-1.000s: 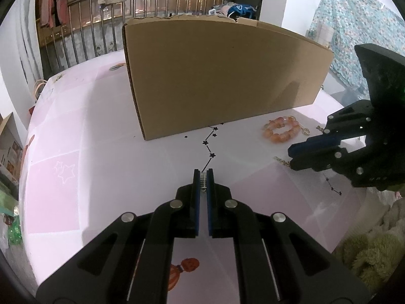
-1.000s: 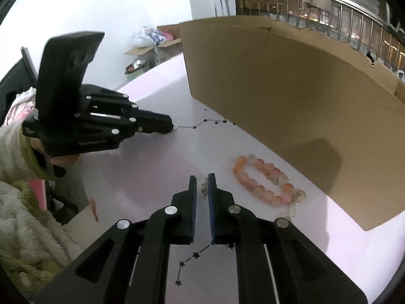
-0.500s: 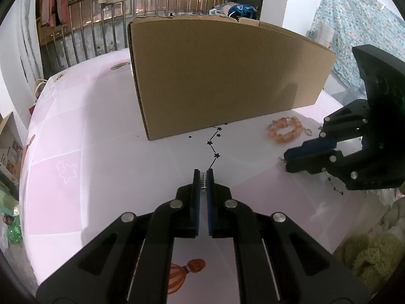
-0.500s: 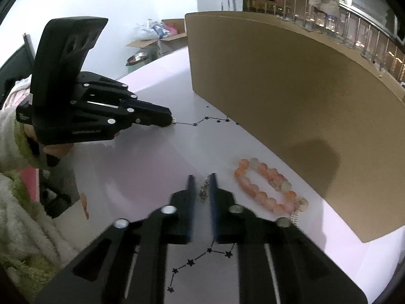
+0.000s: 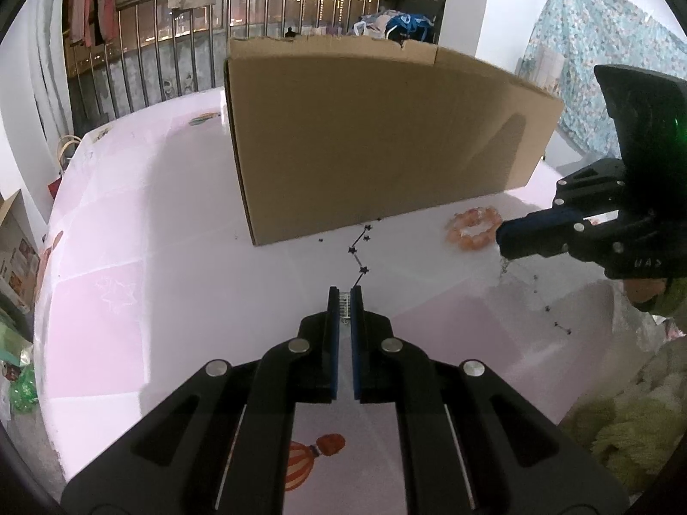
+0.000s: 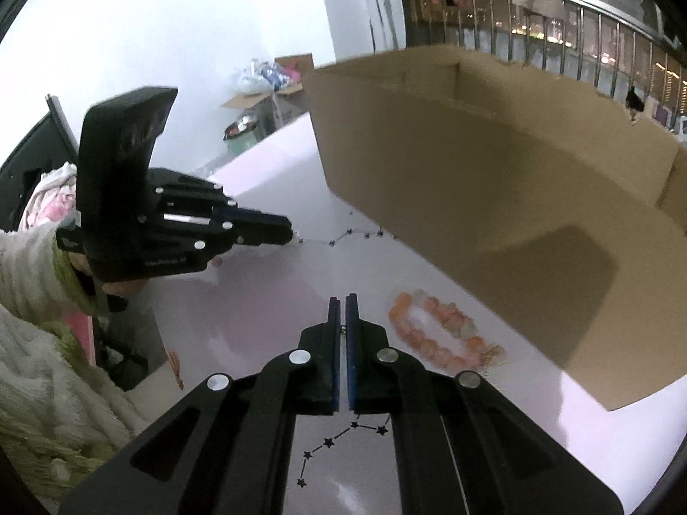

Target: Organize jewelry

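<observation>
The left tongs are pinched on one end of a thin silver chain, low over the pale pink counter. The right tongs are closed on a small metal link of what seems the chain's other end, which dangles beneath them in the left view. An orange bead bracelet lies on the counter just beside the right tongs, near the open cardboard box.
</observation>
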`<state>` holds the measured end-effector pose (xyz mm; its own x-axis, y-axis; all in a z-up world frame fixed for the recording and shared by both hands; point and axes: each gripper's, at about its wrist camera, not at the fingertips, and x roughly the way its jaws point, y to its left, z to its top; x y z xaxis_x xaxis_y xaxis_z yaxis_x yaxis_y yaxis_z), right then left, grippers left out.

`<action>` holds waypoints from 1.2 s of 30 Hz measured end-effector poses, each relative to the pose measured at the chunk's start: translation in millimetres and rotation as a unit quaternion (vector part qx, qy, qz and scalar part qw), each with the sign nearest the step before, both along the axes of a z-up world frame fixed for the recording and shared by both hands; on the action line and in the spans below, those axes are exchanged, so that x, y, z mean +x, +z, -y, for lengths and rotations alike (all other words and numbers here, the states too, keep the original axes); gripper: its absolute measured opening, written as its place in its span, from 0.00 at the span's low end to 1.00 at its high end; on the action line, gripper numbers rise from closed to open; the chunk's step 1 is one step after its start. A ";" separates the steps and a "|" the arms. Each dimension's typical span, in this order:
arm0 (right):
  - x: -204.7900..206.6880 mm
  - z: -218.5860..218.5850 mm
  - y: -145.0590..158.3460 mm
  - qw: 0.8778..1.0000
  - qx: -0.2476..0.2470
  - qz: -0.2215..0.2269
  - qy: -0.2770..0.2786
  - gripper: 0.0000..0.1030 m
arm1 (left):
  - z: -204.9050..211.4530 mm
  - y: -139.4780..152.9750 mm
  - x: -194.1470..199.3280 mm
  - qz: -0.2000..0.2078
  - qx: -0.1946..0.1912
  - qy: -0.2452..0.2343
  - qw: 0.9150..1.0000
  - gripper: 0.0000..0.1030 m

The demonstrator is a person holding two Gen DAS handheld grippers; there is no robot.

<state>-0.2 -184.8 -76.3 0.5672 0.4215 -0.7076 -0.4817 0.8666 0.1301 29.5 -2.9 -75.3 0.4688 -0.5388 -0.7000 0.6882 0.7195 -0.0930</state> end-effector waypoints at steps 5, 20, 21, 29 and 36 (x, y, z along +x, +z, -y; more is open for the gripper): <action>-3.3 9.8 24.2 1.000 0.011 0.027 -0.006 0.02 | -6.1 17.3 -4.4 0.015 -0.013 0.002 1.000 0.04; -8.7 47.9 123.1 0.989 0.030 0.142 -0.023 0.02 | -1.4 130.2 -1.1 0.111 -0.080 -0.062 0.989 0.04; -5.9 52.8 127.2 0.989 0.025 0.146 -0.025 0.02 | 2.1 134.9 3.7 0.114 -0.081 -0.069 0.988 0.04; 28.6 83.1 123.3 0.991 0.012 0.123 -0.043 0.02 | 45.1 141.1 64.4 0.090 -0.047 -0.107 0.989 0.04; 60.7 103.4 93.9 0.995 0.014 0.078 -0.053 0.03 | 81.1 106.0 103.8 0.049 0.005 -0.125 0.991 0.04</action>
<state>60.5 -288.2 17.6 0.7109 0.3714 -0.5972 -0.4043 0.9107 0.0851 133.3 -84.0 30.7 0.3872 -0.6397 -0.6640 0.8502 0.5263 -0.0113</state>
